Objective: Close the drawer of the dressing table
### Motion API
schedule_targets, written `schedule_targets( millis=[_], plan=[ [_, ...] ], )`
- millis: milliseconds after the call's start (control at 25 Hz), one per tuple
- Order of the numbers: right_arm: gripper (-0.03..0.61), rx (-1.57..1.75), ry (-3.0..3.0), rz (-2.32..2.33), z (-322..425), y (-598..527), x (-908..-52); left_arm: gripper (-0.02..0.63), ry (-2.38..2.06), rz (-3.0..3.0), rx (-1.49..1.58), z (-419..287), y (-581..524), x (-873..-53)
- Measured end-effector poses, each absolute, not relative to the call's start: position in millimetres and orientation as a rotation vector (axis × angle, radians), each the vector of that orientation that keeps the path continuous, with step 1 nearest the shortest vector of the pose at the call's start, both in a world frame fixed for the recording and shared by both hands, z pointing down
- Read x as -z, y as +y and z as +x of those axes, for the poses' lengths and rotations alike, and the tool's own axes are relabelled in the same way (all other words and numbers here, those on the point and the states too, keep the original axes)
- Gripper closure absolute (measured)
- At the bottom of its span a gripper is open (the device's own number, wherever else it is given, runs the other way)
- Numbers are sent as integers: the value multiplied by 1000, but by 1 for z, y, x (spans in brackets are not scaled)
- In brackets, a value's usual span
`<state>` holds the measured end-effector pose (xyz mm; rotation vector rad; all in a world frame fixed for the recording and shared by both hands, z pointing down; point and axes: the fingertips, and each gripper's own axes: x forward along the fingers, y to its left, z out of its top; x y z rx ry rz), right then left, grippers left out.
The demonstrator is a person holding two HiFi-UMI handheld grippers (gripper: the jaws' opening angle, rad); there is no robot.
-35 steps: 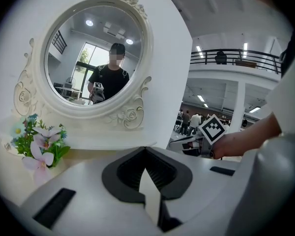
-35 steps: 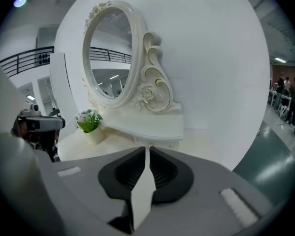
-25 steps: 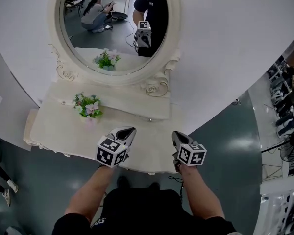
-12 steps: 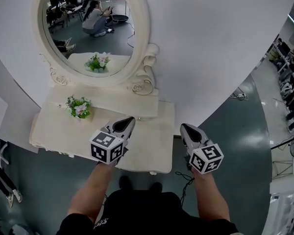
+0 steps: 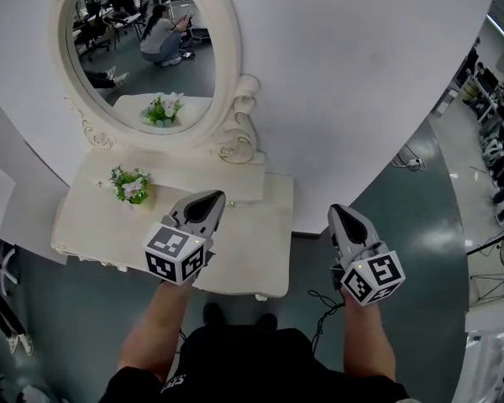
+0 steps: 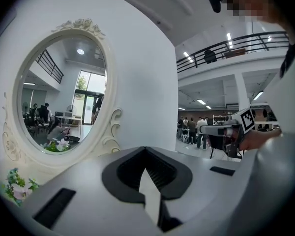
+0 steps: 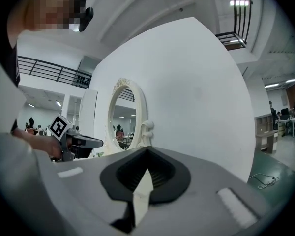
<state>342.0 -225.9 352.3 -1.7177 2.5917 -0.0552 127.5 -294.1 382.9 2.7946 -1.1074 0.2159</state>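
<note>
The cream dressing table (image 5: 244,250) stands against the curved white wall, under its oval mirror (image 5: 143,57). From above, no drawer sticks out past the table's front edge; the drawer front itself is hidden. My left gripper (image 5: 203,201) hovers over the tabletop's right half, shut and empty. My right gripper (image 5: 343,217) is off the table's right end, over the floor, also shut with nothing in it. In the left gripper view the jaws (image 6: 145,149) meet and face the mirror (image 6: 64,102). In the right gripper view the closed tips (image 7: 147,149) face the wall beside the mirror (image 7: 122,117).
A small pot of flowers (image 5: 128,185) sits on the tabletop's left part. A cable (image 5: 321,299) lies on the grey-green floor by my feet. People and desks (image 5: 487,99) are far off to the right.
Both grippers have risen and drawn back from the table. The right one has swung right, past the table's end. The mirror and table have slid left in the head view.
</note>
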Motion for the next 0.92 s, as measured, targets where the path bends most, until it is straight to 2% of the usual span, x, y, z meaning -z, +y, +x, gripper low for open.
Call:
schedule_targets(
  millis=[920],
  plan=[
    [571,132,2577,-1664,326,-221,-356,609,-1094,2776,-246,118,-282,-394]
  ],
)
